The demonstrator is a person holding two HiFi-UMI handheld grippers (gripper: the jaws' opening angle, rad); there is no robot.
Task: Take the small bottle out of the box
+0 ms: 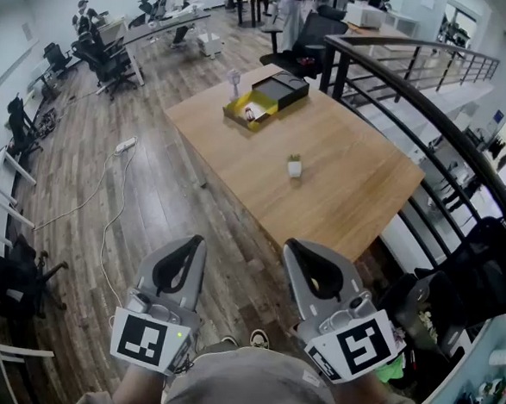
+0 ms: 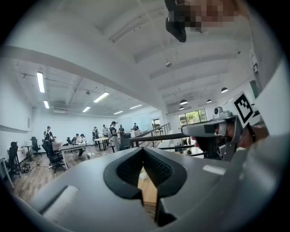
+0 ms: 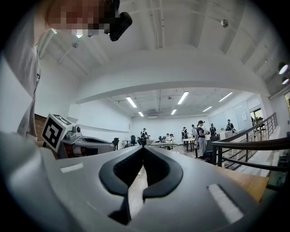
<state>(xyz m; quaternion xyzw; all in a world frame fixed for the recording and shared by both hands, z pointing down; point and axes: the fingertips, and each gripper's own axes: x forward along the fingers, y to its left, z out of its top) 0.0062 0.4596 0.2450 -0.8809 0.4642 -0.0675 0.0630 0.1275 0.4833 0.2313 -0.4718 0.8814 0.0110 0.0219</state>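
Note:
A yellow box (image 1: 258, 111) lies open at the far side of the wooden table (image 1: 340, 194), with a black lid (image 1: 281, 89) resting against it. Something small, white and red, lies inside it; whether it is the bottle I cannot tell. A small white container with a green top (image 1: 294, 166) stands alone mid-table. My left gripper (image 1: 200, 240) and right gripper (image 1: 291, 243) are held level close to my body, over the floor and well short of the table. In both gripper views the jaws meet at the tips, left gripper (image 2: 143, 149) and right gripper (image 3: 143, 148), with nothing between them.
A dark metal railing (image 1: 416, 87) curves along the right of the table. A power strip (image 1: 126, 145) with its cable lies on the wood floor at the left. Office chairs (image 1: 107, 61) and desks with people fill the back of the room.

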